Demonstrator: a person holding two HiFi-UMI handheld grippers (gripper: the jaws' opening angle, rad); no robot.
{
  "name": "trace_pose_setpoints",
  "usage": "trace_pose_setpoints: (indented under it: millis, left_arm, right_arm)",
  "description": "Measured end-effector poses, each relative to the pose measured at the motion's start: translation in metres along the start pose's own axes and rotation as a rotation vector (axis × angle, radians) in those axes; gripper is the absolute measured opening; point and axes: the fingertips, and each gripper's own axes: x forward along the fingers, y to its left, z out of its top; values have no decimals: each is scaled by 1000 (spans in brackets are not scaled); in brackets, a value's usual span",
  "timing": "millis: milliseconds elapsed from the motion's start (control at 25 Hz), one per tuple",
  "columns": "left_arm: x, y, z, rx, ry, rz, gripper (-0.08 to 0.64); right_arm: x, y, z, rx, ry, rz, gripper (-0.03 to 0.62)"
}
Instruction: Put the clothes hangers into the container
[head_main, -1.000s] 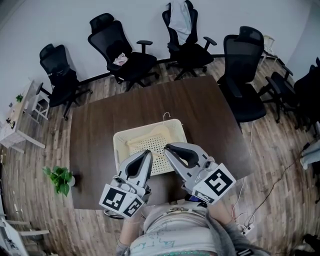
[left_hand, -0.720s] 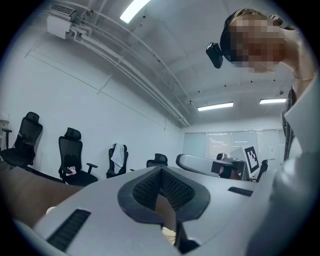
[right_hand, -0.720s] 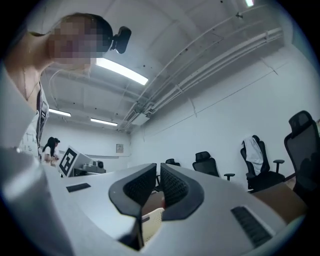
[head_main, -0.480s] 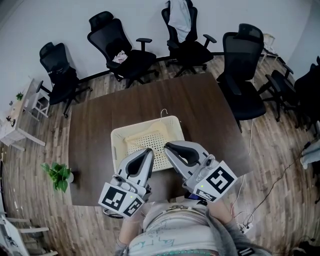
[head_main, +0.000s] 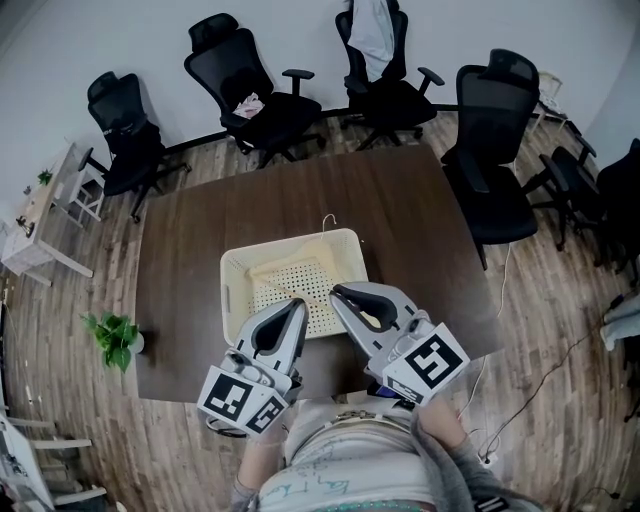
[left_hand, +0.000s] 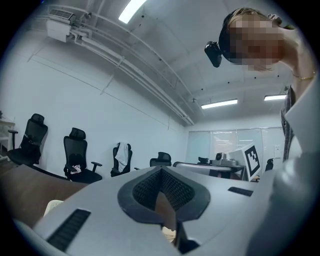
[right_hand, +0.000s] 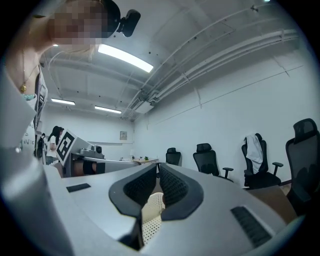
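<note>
A cream perforated basket (head_main: 235, 275) stands in the middle of the dark brown table (head_main: 400, 220). A pale hanger lies inside it, and its wire hook (head_main: 326, 222) sticks up over the far rim. My left gripper (head_main: 298, 303) hovers over the basket's near edge, shut, with nothing in it. The right gripper (head_main: 336, 292) is beside it over the near right part, also shut and empty. In the left gripper view the left gripper (left_hand: 161, 169) points level across the room. The right gripper (right_hand: 158, 165) does the same in its own view, with the basket (right_hand: 150, 210) showing below its tips.
Several black office chairs (head_main: 250, 90) ring the table's far and right sides, one with a white garment (head_main: 372, 25) on it. A potted plant (head_main: 113, 338) stands on the floor at the left. Cables and a power strip (head_main: 490, 455) lie at the lower right.
The head view has shifted a little. Both grippers have drifted slightly over the basket's near edge and stay shut and empty.
</note>
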Motion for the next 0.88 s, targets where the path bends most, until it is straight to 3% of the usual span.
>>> trace_pose_setpoints:
  millis: [320,880]
  left_arm:
    - [-3,5,-7,-15,9,46,11]
    - [-10,16,-6,-10,18,56,10]
  right_arm:
    - [-3,-7,-11,15,36,12,29]
    - [8,1,-18,15,67,35,31]
